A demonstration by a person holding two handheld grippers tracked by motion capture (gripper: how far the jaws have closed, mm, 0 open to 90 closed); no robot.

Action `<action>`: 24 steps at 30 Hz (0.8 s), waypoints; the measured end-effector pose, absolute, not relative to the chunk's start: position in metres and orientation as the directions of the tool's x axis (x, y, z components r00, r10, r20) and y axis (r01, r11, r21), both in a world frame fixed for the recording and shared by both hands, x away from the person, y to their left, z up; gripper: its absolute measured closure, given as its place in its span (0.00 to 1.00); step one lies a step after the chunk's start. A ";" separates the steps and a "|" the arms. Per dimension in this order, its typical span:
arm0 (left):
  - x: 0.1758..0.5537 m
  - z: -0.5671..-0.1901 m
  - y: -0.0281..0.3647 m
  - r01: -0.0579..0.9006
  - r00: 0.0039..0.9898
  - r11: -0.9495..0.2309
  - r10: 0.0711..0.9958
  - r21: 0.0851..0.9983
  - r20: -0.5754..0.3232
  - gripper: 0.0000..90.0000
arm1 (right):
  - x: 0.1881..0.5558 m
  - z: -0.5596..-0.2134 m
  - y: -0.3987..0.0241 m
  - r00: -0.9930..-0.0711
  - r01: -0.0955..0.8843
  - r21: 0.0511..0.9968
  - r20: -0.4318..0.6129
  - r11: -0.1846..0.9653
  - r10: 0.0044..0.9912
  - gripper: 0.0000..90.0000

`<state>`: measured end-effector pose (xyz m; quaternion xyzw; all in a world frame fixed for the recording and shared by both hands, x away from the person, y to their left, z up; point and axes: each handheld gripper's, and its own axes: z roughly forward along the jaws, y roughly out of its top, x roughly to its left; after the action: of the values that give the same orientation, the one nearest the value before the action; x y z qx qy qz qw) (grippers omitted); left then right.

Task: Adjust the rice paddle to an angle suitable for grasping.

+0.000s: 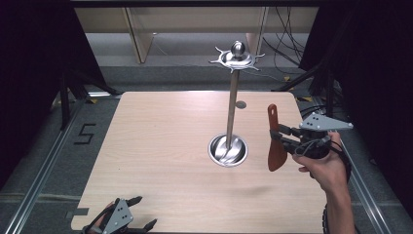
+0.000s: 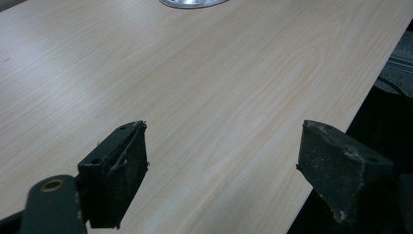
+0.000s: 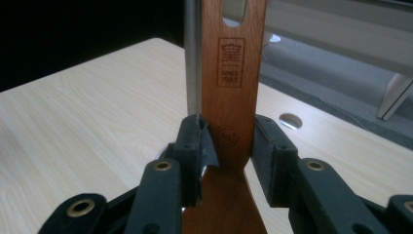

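A reddish-brown wooden spatula stands upright above the table's right side, handle up and blade down. My right gripper is shut on the spatula's handle just above the blade; in the right gripper view both pads press its edges and the hanging hole is at the top. A metal utensil stand rises from a round steel base left of the spatula, with a hooked crown and ball on top. My left gripper rests open at the table's front left edge, nothing between its fingers.
The light wooden table has a small round cable hole behind the stand. Dark drapes flank both sides, and a grey floor with cables and rails surrounds the table. The stand's pole is just behind the spatula in the right gripper view.
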<state>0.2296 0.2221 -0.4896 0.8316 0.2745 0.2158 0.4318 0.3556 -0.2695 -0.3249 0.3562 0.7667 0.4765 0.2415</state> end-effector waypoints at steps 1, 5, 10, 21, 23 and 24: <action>0.230 -0.491 0.222 0.266 0.753 -0.466 0.647 0.844 0.119 0.20 | 0.355 -0.321 -0.269 -0.643 0.311 0.898 -0.042 0.310 0.765 0.75; 0.231 -0.490 0.223 0.253 0.762 -0.491 0.632 0.834 0.141 0.20 | 0.355 -0.307 -0.266 -0.644 0.250 0.926 -0.060 0.284 0.762 0.75; 0.230 -0.490 0.223 0.268 0.751 -0.474 0.648 0.839 0.126 0.20 | 0.353 -0.299 -0.263 -0.658 0.248 0.934 -0.033 0.258 0.753 0.75; 0.230 -0.490 0.223 0.269 0.751 -0.475 0.648 0.838 0.127 0.20 | 0.359 -0.273 -0.255 -0.681 0.188 0.951 -0.053 0.244 0.730 0.75; 0.230 -0.490 0.222 0.270 0.751 -0.469 0.649 0.841 0.121 0.20 | 0.360 -0.271 -0.254 -0.685 0.197 0.951 -0.041 0.239 0.727 0.75; 0.230 -0.490 0.223 0.270 0.754 -0.478 0.645 0.836 0.126 0.20 | 0.361 -0.268 -0.254 -0.681 0.184 0.953 -0.055 0.243 0.730 0.75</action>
<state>0.2299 0.2232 -0.4896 0.8316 0.2750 0.2180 0.4305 0.3610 -0.2536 -0.2682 0.3064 0.7456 0.5336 0.2560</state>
